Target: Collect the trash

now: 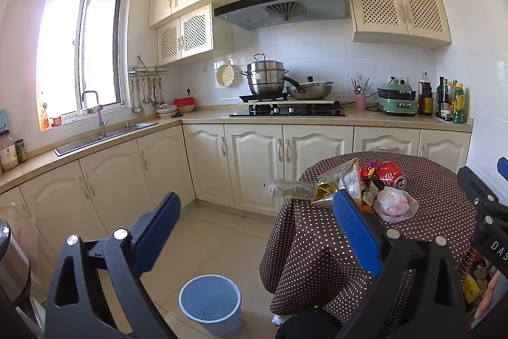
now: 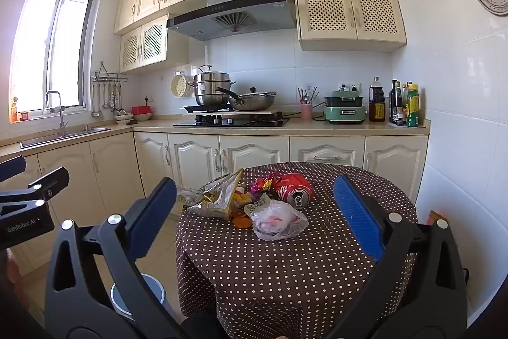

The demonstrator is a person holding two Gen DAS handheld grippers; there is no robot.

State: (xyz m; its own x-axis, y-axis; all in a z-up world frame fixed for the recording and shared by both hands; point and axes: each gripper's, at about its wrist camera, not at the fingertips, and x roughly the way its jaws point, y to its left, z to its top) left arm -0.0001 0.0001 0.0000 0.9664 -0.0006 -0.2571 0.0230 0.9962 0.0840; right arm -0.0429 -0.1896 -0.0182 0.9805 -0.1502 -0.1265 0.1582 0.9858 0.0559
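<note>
A heap of trash lies on a round table with a brown polka-dot cloth (image 2: 285, 269): a crushed red soda can (image 2: 293, 190), a knotted clear plastic bag (image 2: 277, 220), a foil snack wrapper (image 2: 219, 196) and bright candy wrappers (image 2: 262, 185). The same can (image 1: 392, 178), bag (image 1: 395, 204) and wrapper (image 1: 336, 180) show in the left wrist view. My right gripper (image 2: 254, 212) hovers open before the pile, with nothing between its fingers. My left gripper (image 1: 257, 226) is open over the floor left of the table, above a blue bin (image 1: 209, 305).
Cream cabinets and a counter run along the back wall, with a sink (image 1: 104, 135) at left and a stove with pots (image 2: 231, 119) in the middle. Bottles (image 2: 404, 107) stand at the counter's right end. A white tiled wall is close to the table's right.
</note>
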